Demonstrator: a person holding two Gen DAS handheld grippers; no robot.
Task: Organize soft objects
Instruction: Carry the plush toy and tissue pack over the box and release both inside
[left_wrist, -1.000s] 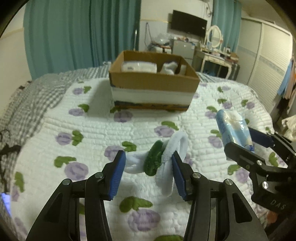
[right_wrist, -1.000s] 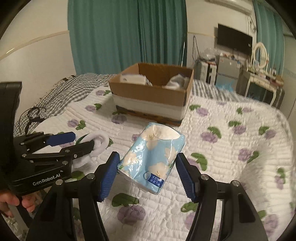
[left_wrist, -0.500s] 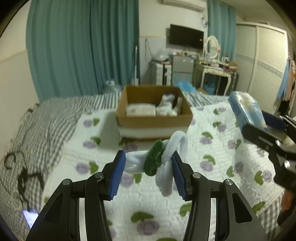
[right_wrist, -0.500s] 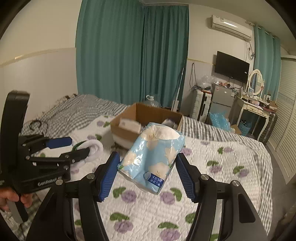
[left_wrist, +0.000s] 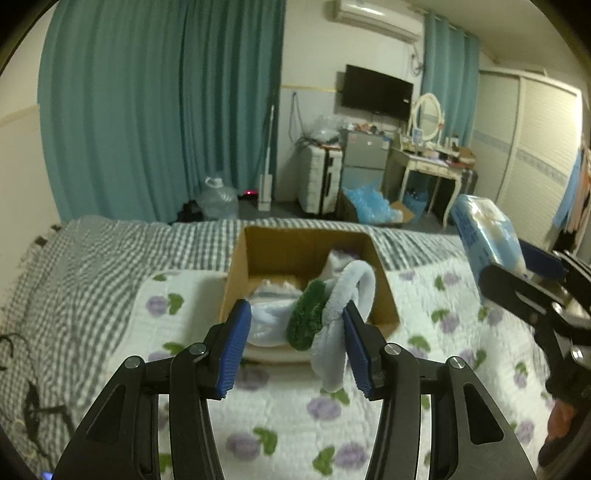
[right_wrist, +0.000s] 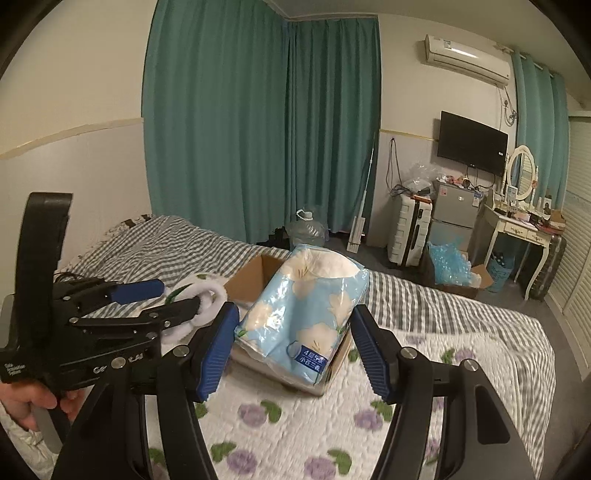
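My left gripper (left_wrist: 293, 345) is shut on a bundle of white and green fluffy socks (left_wrist: 325, 314), held in the air just in front of the open cardboard box (left_wrist: 255, 243) on the bed. The box holds white soft items (left_wrist: 338, 258). My right gripper (right_wrist: 293, 352) is shut on a light blue flowered tissue pack (right_wrist: 306, 314), held above the near side of the box (right_wrist: 255, 269). The tissue pack (left_wrist: 487, 232) and right gripper (left_wrist: 524, 284) show at the right of the left wrist view. The left gripper (right_wrist: 159, 299) with the socks (right_wrist: 207, 299) shows at the left of the right wrist view.
The box stands on a white quilt with purple flowers (left_wrist: 443, 295) over a grey checked blanket (left_wrist: 92, 258). Beyond the bed are teal curtains (left_wrist: 166, 110), a water jug (left_wrist: 218, 199), a suitcase (left_wrist: 317, 181), a small fridge (left_wrist: 364, 158) and a dressing table (left_wrist: 428, 162).
Both grippers have risen and moved forward toward the box with their loads. The box is now closer and seen from above.
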